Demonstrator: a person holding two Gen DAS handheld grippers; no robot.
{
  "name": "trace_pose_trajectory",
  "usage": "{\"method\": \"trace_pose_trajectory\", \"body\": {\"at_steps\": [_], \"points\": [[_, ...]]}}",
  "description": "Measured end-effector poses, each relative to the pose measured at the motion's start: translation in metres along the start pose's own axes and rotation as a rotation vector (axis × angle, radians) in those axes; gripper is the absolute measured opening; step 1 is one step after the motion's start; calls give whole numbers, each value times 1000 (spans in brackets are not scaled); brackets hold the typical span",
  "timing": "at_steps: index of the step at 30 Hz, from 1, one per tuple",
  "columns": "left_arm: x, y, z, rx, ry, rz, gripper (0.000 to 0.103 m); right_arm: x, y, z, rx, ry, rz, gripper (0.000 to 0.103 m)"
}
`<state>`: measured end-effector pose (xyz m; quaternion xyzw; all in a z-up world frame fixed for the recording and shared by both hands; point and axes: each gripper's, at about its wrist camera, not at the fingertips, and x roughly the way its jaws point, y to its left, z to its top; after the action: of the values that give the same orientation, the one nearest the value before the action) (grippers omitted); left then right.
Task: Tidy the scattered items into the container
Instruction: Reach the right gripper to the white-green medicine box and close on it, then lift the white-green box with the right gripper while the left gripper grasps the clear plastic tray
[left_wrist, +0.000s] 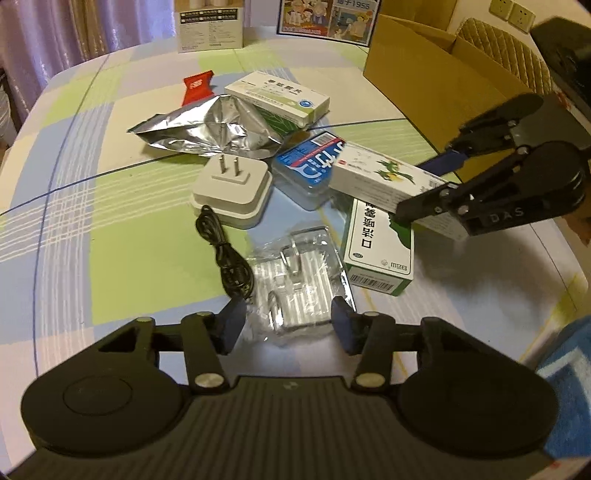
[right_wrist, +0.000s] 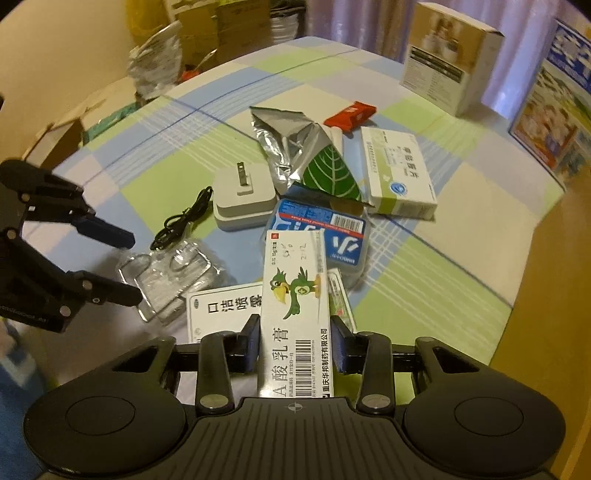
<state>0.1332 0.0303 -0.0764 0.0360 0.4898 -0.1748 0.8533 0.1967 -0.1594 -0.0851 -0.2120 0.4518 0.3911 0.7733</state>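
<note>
Both grippers part-open — right gripper (right_wrist: 295, 341) clamps the parrot box (right_wrist: 295, 295), left gripper (left_wrist: 286, 326) straddles clear packaging (left_wrist: 295, 280).

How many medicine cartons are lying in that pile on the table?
3. One white-green carton at the far side by the foil pouch, the parrot carton in the right tool, and a green-white one under it. Another may hide beneath.
</note>
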Motion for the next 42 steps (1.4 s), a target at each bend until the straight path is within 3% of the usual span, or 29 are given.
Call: {"method": "trace_pose_trajectory", "body": {"at_steps": [4, 8, 10, 14, 18, 21, 26, 42], "points": [[-5, -11, 0, -8, -9, -11, 57, -4, 1, -5, 50, -18, -1, 36], [6, -26, 7, 19, 19, 48, 77, -4, 1, -8, 76, -28, -1, 36], [13, -30, 10, 24, 42, 78, 78, -4, 1, -9, 84, -32, -8, 36], [28, -29, 10, 31, 93, 124, 76, -5, 1, -9, 88, -40, -19, 36], [28, -18, 8, 17, 102, 95, 56, -7, 3, -9, 76, -43, -23, 36], [21, -9, 5, 39, 105, 81, 51, -8, 4, -10, 61, -45, -27, 36], [9, 4, -1, 54, 79, 12, 50, -8, 7, -9, 48, -50, -22, 36], [-14, -3, -1, 69, 12, -12, 47, -22, 8, -5, 92, -103, -24, 35]]}}
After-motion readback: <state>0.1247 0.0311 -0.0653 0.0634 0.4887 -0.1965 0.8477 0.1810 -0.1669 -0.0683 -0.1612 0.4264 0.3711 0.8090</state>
